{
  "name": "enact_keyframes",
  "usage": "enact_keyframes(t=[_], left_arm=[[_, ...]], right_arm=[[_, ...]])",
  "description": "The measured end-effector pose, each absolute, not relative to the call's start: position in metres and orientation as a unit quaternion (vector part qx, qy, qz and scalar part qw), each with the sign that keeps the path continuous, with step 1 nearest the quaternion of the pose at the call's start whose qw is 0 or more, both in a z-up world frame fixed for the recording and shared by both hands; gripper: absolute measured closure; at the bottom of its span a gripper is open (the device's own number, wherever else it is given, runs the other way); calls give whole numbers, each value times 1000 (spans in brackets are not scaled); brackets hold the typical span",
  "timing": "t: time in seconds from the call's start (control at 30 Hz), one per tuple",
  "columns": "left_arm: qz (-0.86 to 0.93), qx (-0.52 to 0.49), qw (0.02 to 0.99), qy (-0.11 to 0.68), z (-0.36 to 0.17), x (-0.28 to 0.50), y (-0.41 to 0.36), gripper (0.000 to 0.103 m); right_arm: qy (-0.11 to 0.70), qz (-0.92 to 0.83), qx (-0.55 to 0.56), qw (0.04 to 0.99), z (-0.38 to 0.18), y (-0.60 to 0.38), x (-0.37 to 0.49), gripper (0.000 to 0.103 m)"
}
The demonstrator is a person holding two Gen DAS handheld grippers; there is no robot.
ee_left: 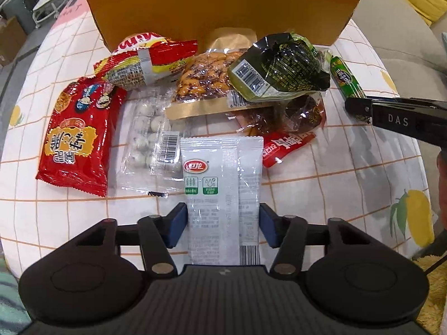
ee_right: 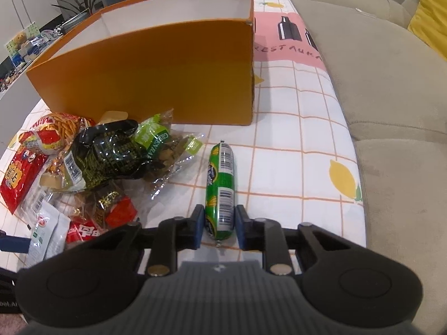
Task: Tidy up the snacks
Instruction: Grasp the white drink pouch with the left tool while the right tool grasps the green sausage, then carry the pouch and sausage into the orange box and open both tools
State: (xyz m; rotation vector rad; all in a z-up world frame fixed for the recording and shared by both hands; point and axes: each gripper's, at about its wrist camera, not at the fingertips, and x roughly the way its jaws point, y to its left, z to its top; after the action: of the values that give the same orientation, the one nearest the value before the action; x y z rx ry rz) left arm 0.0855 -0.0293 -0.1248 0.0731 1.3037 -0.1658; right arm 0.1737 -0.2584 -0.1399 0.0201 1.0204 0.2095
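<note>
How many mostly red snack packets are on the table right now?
3 visible. A flat red packet at the pile's left edge; a red-and-yellow bag behind it, near the orange box; a red packet partly buried under clear wrappers. More may be hidden.

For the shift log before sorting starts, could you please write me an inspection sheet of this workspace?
Surface: white grid-patterned tablecloth with lemon prints, covering the table.
Job's things: open orange cardboard box at the back; mixed pile of snack packets in front; white foil packet; green sausage stick lying apart on the cloth.
Clutter: nothing seen beyond the snacks.
Grippers: left gripper has its fingers either side of the white foil packet, gaps visible; right gripper straddles the near end of the green sausage stick, contact unclear.
Cables: nothing seen.
Surroundings: beige fabric sofa beside the table; potted plant behind.
</note>
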Motion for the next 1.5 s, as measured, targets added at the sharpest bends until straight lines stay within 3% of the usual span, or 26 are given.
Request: enact_keyframes(t=[0.57,0.93,1.27,1.5], left_arm=[[-73,-9,833,549,-90,70,-4,48],[-89,-44,876,472,-31,81,5,48],[-99,-22,900,424,27,150,12,48],[-84,6,899,429,41,226,7,48]], right_arm=[[482,99,9,870,-119,-255,148,84],[430,116,27,895,-62,-253,122,84],[365,164,68,914,6,-230,165,84],[349,176,70,918,21,-197,234,84]])
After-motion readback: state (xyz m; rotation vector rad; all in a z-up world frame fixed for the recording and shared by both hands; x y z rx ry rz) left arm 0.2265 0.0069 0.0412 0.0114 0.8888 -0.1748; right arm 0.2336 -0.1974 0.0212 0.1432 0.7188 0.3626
